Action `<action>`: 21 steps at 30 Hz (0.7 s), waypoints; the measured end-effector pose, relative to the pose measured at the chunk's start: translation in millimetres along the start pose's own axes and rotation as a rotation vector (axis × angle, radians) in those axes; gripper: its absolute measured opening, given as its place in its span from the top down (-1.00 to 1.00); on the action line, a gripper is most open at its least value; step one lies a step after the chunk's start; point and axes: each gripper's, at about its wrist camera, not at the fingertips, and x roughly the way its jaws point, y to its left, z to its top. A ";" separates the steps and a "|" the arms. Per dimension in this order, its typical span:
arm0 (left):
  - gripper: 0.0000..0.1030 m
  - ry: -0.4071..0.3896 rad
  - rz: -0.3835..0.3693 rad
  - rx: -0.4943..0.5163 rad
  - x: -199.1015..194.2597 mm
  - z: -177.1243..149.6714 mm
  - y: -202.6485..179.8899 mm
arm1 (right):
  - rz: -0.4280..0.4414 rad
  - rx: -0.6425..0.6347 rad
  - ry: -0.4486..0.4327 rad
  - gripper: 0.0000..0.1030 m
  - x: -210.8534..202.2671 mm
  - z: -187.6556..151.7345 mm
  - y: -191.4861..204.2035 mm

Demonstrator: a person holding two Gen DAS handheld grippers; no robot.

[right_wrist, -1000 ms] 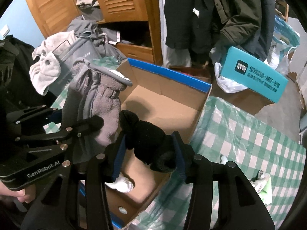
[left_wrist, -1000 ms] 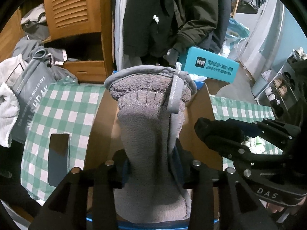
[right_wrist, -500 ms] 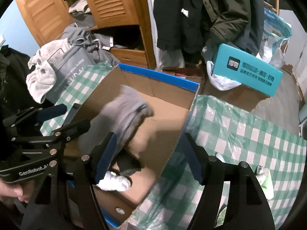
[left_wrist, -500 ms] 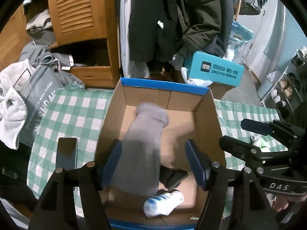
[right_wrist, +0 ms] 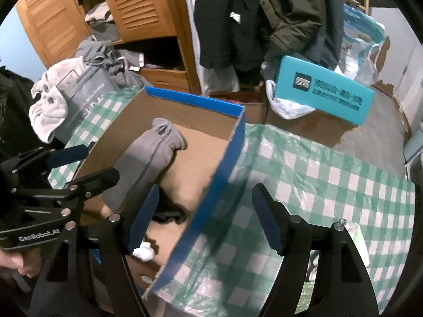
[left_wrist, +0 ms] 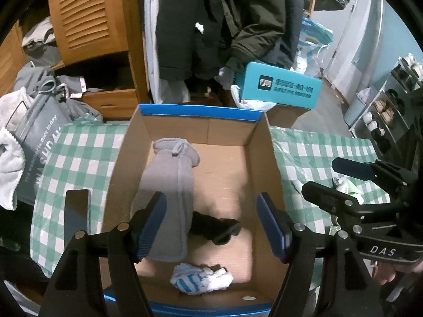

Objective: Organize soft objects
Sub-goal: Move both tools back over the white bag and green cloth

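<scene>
An open cardboard box (left_wrist: 264, 148) with a blue rim stands on the green checked cloth; it also shows in the right wrist view (right_wrist: 232, 142). Inside lie a grey fleece glove (left_wrist: 166, 185) (right_wrist: 148, 158), a black glove (left_wrist: 214, 228) (right_wrist: 169, 211) and a white and blue striped sock (left_wrist: 201, 281) (right_wrist: 144, 251). My left gripper (left_wrist: 211, 224) is open and empty above the box. My right gripper (right_wrist: 205, 216) is open and empty over the box's right wall.
A dark phone (left_wrist: 76, 211) lies on the cloth left of the box. A grey bag with towels (left_wrist: 34, 148) sits at the left. A teal box (left_wrist: 280, 89) and hanging coats (left_wrist: 224, 21) stand behind. Small white items (left_wrist: 346, 187) lie on the cloth at the right.
Both grippers opened and let go: the grey glove and the black glove dropped into the box. The right gripper moved to the right, over the box's wall.
</scene>
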 end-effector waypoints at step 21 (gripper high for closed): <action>-0.45 0.039 -0.055 0.083 11.1 -1.4 -58.6 | -0.069 0.098 -0.011 -0.44 -25.6 -32.7 -69.7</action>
